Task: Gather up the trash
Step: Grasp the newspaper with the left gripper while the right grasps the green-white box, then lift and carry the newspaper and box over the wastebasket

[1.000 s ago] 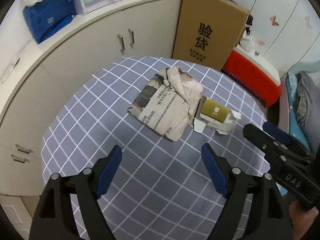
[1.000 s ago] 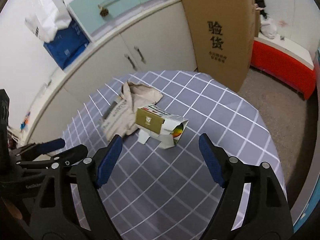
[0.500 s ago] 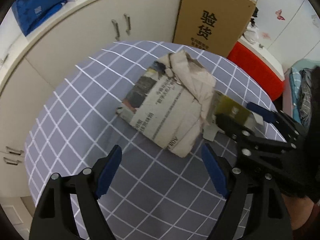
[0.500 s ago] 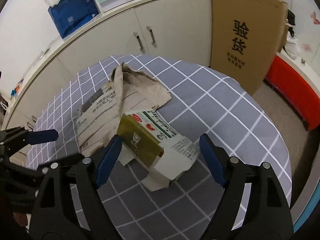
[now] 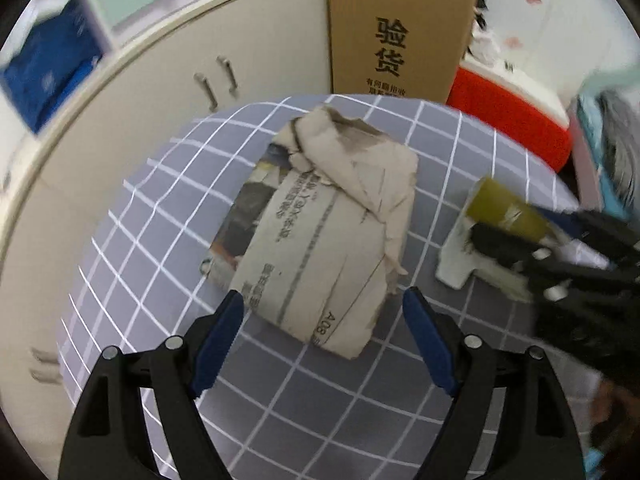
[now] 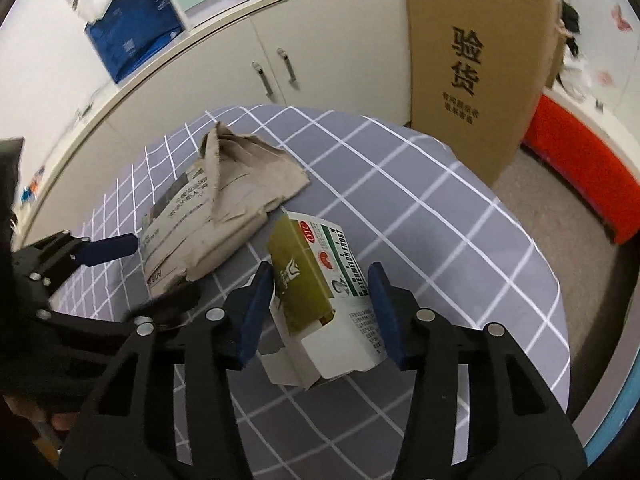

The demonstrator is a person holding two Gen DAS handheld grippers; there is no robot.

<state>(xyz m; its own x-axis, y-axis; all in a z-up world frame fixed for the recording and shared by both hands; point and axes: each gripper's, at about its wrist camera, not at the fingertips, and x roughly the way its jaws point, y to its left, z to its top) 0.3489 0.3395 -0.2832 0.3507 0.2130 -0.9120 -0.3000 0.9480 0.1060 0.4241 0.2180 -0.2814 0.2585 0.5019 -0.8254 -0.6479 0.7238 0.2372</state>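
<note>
A crumpled folded newspaper (image 5: 332,232) lies in the middle of the round table with a grey checked cloth (image 5: 320,392). My left gripper (image 5: 324,308) is open, its blue pads flanking the newspaper's near end without pressing it. To the right lies a flattened white and olive medicine box (image 6: 316,276). My right gripper (image 6: 320,276) has its jaws closing, both pads against the box's sides. In the left wrist view the right gripper (image 5: 520,228) reaches in from the right over the box (image 5: 500,208). The newspaper (image 6: 224,208) lies just left of the box.
A tall cardboard carton (image 6: 476,60) stands on the floor behind the table, next to a red bin (image 6: 580,168). Cream cupboards (image 5: 160,92) curve round the far side, with a blue bag (image 6: 132,40) on their top. The table's edge (image 6: 552,280) drops off at the right.
Both grippers came down and closer to the table. The right gripper's jaws narrowed from wide apart onto the medicine box. The left gripper now straddles the newspaper's near end.
</note>
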